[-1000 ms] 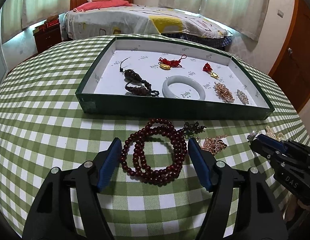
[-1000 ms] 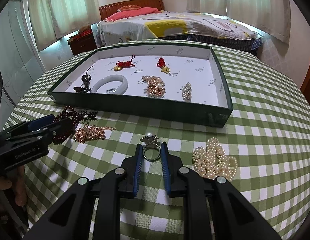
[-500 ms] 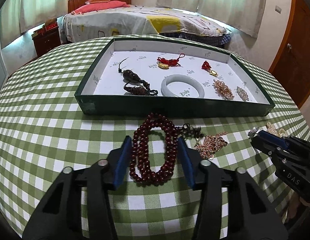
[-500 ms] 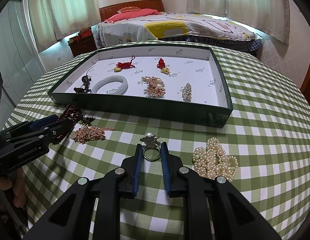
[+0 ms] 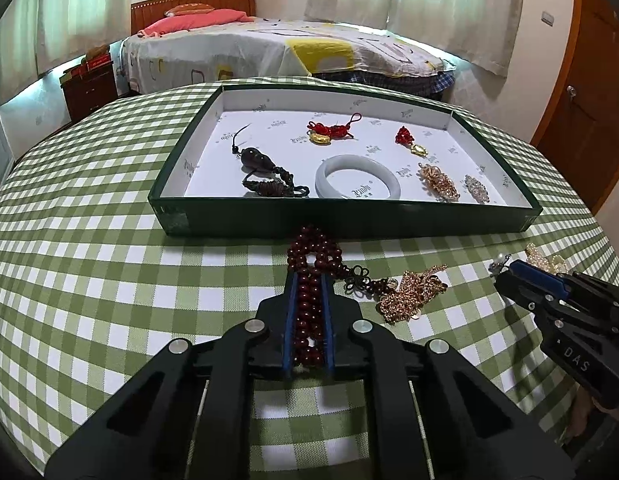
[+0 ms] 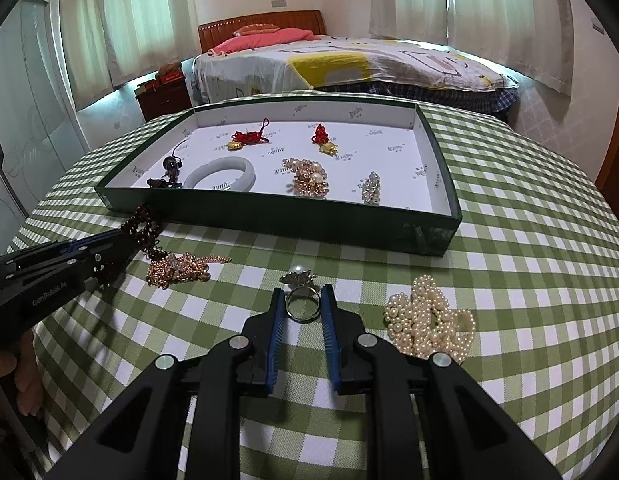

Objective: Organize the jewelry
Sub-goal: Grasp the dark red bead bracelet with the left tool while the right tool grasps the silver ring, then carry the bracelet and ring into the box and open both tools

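My left gripper (image 5: 309, 280) is shut on a dark red bead bracelet (image 5: 313, 256) that lies on the checked cloth just in front of the green tray (image 5: 349, 220). The bracelet also shows in the right wrist view (image 6: 143, 226), squeezed in the left gripper (image 6: 117, 238). My right gripper (image 6: 302, 294) is shut on a silver ring (image 6: 302, 306) with a pearl ornament, resting on the cloth. The right gripper shows in the left wrist view (image 5: 509, 270) at the right.
The tray (image 6: 269, 220) holds a white bangle (image 5: 357, 178), a dark pendant (image 5: 257, 160), red-knot gold charms (image 5: 329, 132) and gold pieces (image 5: 437, 178). A gold chain heap (image 5: 409, 292) and a pearl necklace heap (image 6: 429, 320) lie on the cloth.
My left gripper has closed from wide open onto the bead bracelet, squeezing it into a narrow loop. The right gripper has stayed shut on the ring.
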